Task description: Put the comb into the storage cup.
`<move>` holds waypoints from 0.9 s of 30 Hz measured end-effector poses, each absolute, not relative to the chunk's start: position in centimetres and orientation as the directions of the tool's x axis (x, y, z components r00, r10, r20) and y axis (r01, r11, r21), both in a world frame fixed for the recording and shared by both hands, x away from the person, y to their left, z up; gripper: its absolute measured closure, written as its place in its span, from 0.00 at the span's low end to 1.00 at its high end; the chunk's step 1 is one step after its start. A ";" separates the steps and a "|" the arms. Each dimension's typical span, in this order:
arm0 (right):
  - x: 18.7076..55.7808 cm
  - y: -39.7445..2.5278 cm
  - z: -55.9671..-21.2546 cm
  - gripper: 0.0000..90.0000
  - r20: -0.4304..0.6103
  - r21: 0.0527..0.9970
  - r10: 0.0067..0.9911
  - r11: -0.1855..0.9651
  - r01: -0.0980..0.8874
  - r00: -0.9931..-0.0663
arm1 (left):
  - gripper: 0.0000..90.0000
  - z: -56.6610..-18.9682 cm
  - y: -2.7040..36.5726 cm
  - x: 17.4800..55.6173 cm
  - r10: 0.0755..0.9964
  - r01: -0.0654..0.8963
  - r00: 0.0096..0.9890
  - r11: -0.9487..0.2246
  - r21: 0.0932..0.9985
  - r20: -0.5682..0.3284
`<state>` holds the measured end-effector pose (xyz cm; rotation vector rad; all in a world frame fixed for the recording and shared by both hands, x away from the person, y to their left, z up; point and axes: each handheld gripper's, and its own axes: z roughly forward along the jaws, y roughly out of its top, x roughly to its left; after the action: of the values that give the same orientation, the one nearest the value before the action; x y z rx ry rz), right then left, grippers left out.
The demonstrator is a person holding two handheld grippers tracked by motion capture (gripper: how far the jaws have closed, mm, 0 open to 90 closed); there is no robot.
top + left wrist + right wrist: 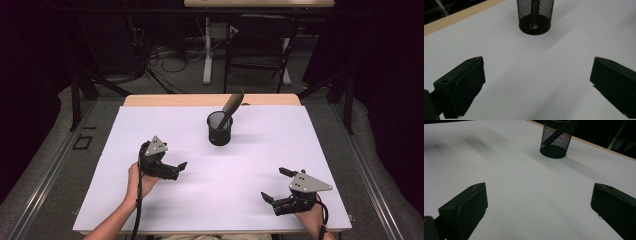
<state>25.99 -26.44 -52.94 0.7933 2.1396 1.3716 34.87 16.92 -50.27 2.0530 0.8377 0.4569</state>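
A black mesh cup [219,129] stands upright on the white table top [150,125], at the middle toward the back. A brown stick-like utensil [232,105] leans out of it to the upper right. My left gripper [178,169] is held at the front left, open and empty, pointing right toward the cup. My right gripper [275,184] is at the front right, open and empty, pointing left. In the left gripper view the cup [535,17] is straight ahead beyond the wide-apart jaws [537,82]. The right gripper view has the cup [557,141] ahead, slightly right, past its spread jaws [539,205].
The wooden table edge [210,100] runs along the back of the white top. Beyond it stand a black chair [257,47] and a white desk leg [207,50], with cables [165,55] on the floor. Dark curtains close both sides.
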 end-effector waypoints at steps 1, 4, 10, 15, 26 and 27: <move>26.0 -26.5 -52.9 0.01 -0.081 0.919 0.689 0.332 0.214 -0.720 | 0.00 -50.4 17.1 34.6 0.708 0.398 0.706 -0.407 0.822 0.008; 26.0 -26.4 -52.9 0.01 -0.082 0.919 0.689 0.332 0.213 -0.720 | 0.00 -50.9 17.5 34.1 0.716 0.404 0.698 -0.392 0.826 -0.001; 26.0 -26.4 -52.9 0.01 -0.082 0.918 0.690 0.333 0.214 -0.719 | 0.00 -51.5 18.2 33.2 0.727 0.414 0.687 -0.381 0.827 -0.009; 26.0 -26.4 -52.9 0.01 -0.082 0.919 0.690 0.332 0.214 -0.719 | 0.00 -51.9 18.6 32.4 0.735 0.410 0.678 -0.367 0.835 -0.010; 26.0 -26.4 -52.9 0.01 -0.085 0.918 0.689 0.335 0.212 -0.720 | 0.00 -52.8 19.2 31.0 0.734 0.425 0.679 -0.388 0.818 -0.005; 26.0 -26.4 -52.9 0.01 -0.084 0.918 0.689 0.334 0.213 -0.720 | 0.00 -52.8 19.3 30.9 0.734 0.426 0.679 -0.389 0.817 -0.004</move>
<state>25.97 -26.40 -52.94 0.7908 2.1399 1.3680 30.89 19.25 -52.85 2.0361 0.8931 0.4578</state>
